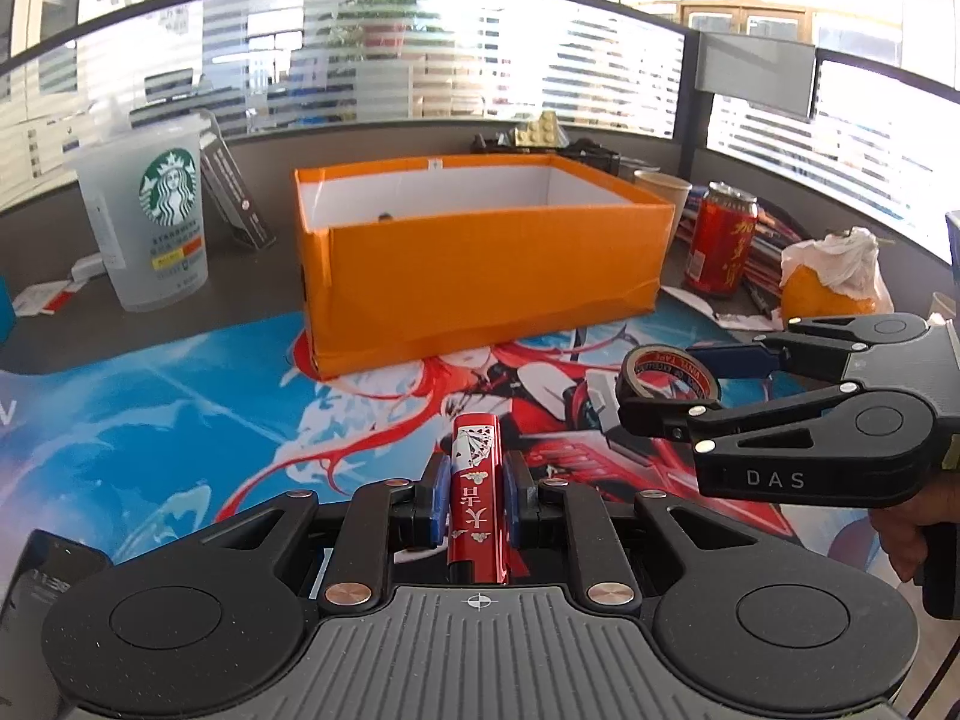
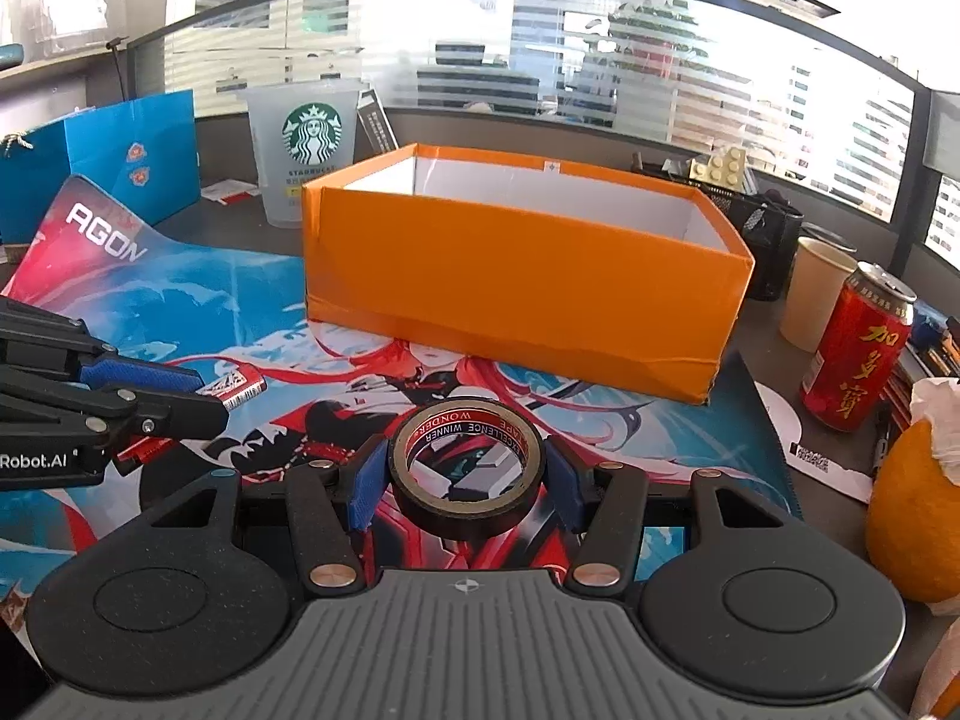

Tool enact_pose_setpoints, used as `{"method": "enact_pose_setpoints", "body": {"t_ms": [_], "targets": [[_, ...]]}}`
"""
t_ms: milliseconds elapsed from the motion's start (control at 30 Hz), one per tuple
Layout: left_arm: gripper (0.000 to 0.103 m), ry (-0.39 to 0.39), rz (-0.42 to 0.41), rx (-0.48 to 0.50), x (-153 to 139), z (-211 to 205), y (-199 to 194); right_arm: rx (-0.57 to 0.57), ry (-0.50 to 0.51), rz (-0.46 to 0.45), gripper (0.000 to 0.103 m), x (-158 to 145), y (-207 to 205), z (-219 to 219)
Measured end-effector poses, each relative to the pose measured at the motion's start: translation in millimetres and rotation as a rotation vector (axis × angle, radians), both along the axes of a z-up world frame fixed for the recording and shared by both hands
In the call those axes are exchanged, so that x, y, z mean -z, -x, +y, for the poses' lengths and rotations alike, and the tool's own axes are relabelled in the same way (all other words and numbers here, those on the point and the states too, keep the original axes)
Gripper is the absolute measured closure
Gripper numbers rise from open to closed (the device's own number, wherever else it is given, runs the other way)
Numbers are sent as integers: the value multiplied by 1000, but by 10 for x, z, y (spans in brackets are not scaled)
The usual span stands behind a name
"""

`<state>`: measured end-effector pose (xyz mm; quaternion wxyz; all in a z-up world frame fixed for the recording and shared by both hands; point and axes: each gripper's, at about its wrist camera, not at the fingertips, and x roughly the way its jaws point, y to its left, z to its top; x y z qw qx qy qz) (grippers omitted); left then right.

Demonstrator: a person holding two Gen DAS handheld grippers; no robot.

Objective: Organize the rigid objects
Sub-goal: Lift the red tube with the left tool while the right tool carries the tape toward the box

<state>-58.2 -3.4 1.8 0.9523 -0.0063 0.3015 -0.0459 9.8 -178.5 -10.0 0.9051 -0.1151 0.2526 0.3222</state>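
Observation:
My left gripper (image 1: 474, 495) is shut on a red playing-card box (image 1: 475, 480), held over the printed mat (image 1: 180, 420) in front of the open orange box (image 1: 480, 276). My right gripper (image 2: 467, 477) is shut on a black tape roll (image 2: 467, 468), also in front of the orange box (image 2: 522, 294). In the left wrist view the right gripper (image 1: 678, 381) holds the tape roll (image 1: 666, 375) to the right. In the right wrist view the left gripper (image 2: 198, 390) holds the card box (image 2: 237, 390) at the left.
A Starbucks cup (image 1: 150, 216) stands left of the orange box. A red drink can (image 2: 858, 348), a paper cup (image 2: 813, 294) and an orange fruit in tissue (image 2: 912, 510) sit to the right. A blue bag (image 2: 108, 162) stands far left.

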Motion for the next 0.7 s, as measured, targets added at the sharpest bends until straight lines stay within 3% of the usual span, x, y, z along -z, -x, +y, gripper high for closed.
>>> {"method": "enact_pose_setpoints", "body": {"t_ms": [700], "targets": [[86, 20, -29, -8, -117, 104, -103, 15, -29, -32, 51, -128, -2, 23]]}}
